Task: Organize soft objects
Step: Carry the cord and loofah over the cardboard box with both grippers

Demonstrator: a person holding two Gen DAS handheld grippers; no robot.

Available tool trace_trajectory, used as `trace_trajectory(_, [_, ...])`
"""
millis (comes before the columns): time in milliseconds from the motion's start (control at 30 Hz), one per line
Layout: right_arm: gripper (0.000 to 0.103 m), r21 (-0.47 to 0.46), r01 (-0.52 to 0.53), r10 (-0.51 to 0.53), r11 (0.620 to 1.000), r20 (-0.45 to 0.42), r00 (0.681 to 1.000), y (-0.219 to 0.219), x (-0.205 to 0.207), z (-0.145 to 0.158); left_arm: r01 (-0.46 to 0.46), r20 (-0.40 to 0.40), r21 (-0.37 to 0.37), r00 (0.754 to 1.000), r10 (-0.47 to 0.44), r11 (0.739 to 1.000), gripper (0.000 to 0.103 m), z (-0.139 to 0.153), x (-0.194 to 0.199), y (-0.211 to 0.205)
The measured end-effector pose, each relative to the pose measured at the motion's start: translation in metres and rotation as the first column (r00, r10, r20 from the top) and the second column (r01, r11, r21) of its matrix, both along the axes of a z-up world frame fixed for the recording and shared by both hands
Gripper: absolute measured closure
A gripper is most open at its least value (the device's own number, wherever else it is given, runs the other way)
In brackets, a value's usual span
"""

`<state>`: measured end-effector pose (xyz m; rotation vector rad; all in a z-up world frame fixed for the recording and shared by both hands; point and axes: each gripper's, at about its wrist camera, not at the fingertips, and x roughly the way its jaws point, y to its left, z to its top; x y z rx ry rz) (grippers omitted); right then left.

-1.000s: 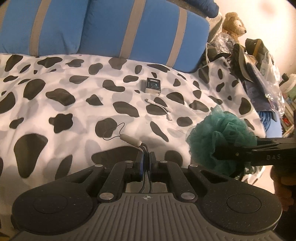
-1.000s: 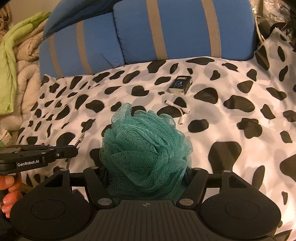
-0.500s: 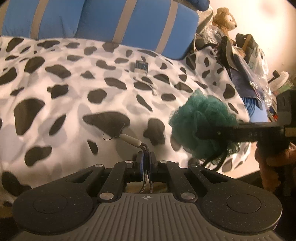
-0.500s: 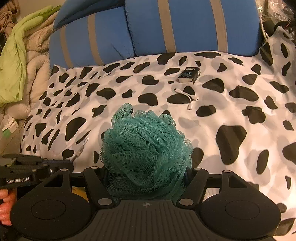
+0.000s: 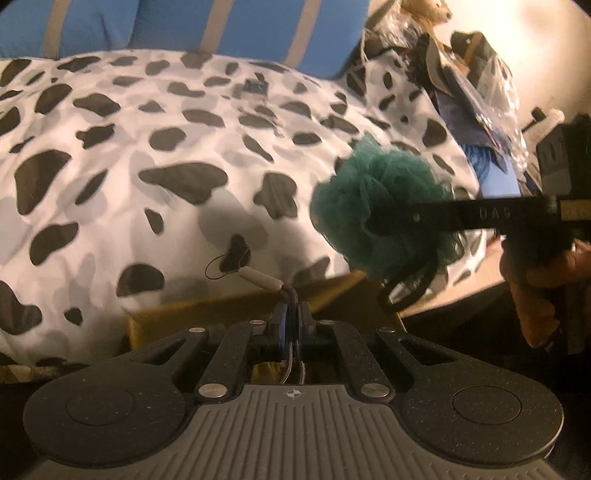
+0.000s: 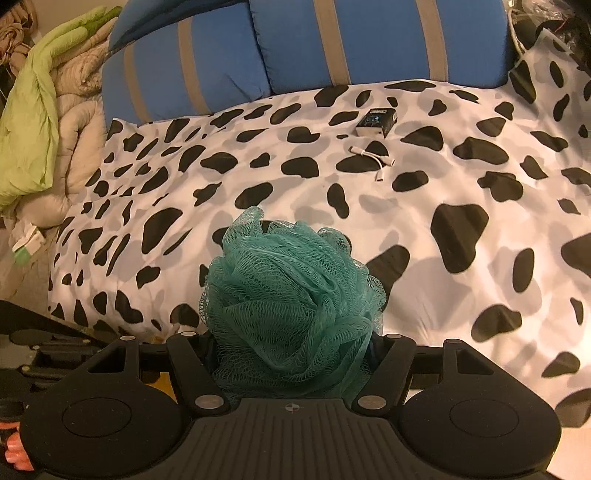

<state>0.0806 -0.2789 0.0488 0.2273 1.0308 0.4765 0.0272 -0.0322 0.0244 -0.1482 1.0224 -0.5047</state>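
My right gripper [image 6: 291, 332] is shut on a teal mesh bath pouf [image 6: 291, 291] and holds it in the air over the near edge of the cow-print bed [image 6: 424, 229]. The pouf [image 5: 384, 206] and the right gripper also show in the left wrist view at right. My left gripper [image 5: 291, 325] is shut on a braided grey cord [image 5: 291, 354] with a small beige tag [image 5: 260, 278] and a thin black loop. It hangs just off the bed edge, above a yellow-brown cardboard box [image 5: 236, 314].
A small dark box [image 6: 376, 120] and a white cable adapter [image 6: 373, 157] lie far on the bed. Blue striped pillows [image 6: 369, 40] line the back. A green and beige quilt pile [image 6: 40, 122] is at left. A cluttered heap with a teddy bear [image 5: 428, 11] is at right.
Both grippers have pulled back from the bed toward its near edge, each keeping its hold. The cardboard box has come into the left wrist view below the left gripper.
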Motion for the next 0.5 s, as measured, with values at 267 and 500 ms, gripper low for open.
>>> trace_trajectory(267, [0.033, 0.003, 0.014, -0.014, 1.000, -0.013, 1.000, -0.001, -0.011, 0.001, 0.048, -0.081, 0.061, 0.996, -0.043, 0.997, 0.096, -0.016, -0.003, -0.009])
trace_trajectory(500, [0.032, -0.025, -0.016, 0.015, 1.000, -0.025, 1.000, 0.005, -0.017, 0.000, 0.022, -0.134, 0.097, 0.991, -0.009, 0.995, 0.061, -0.022, 0.004, -0.007])
